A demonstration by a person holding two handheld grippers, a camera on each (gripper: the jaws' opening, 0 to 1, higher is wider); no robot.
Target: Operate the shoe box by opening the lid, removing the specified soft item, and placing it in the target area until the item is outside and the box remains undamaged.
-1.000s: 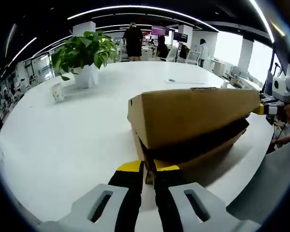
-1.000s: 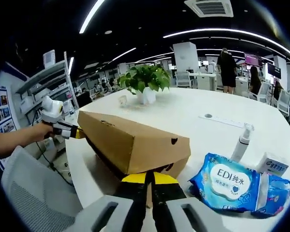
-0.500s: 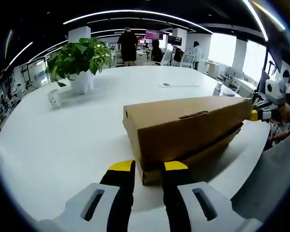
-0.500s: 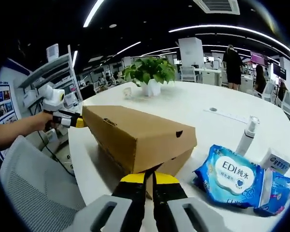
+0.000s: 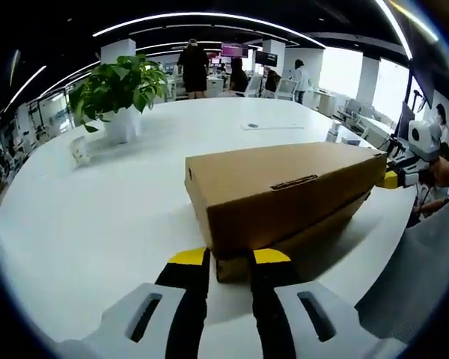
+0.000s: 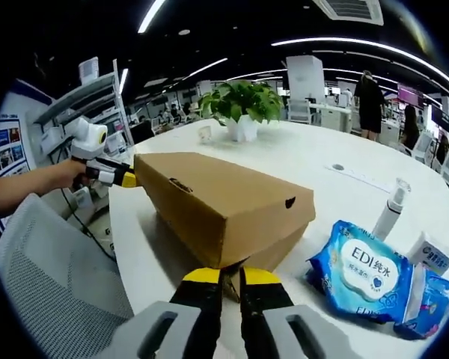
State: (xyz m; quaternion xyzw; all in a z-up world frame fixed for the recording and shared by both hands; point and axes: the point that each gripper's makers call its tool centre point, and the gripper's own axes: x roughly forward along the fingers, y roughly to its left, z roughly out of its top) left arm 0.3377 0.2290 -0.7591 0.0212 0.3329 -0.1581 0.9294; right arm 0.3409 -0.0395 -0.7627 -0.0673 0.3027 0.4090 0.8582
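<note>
A brown cardboard shoe box [image 5: 284, 187] lies on the white table [image 5: 97, 217] with its lid down. My left gripper [image 5: 229, 258] stands open at the box's near corner, one yellow-tipped jaw on each side of it. At the box's other end [image 6: 224, 202], my right gripper [image 6: 230, 275] has a narrow gap between its jaws, with the box's lower corner just ahead of them. Each gripper also appears at the far end in the other's view: right gripper [image 5: 393, 178], left gripper [image 6: 123, 178]. A blue soft pack of wipes [image 6: 359, 269] lies on the table beside the box.
A potted plant [image 5: 120, 90] and a small cup [image 5: 80, 149] stand farther back on the table. A white pump bottle [image 6: 393, 209] and a small white carton [image 6: 434, 254] sit near the wipes. A grey mesh chair [image 6: 52, 284] is at the table's edge. People stand in the background.
The lid, held up a second ago, has come down onto the box. My left gripper's jaws have parted from the lid edge, and the right jaws have widened slightly.
</note>
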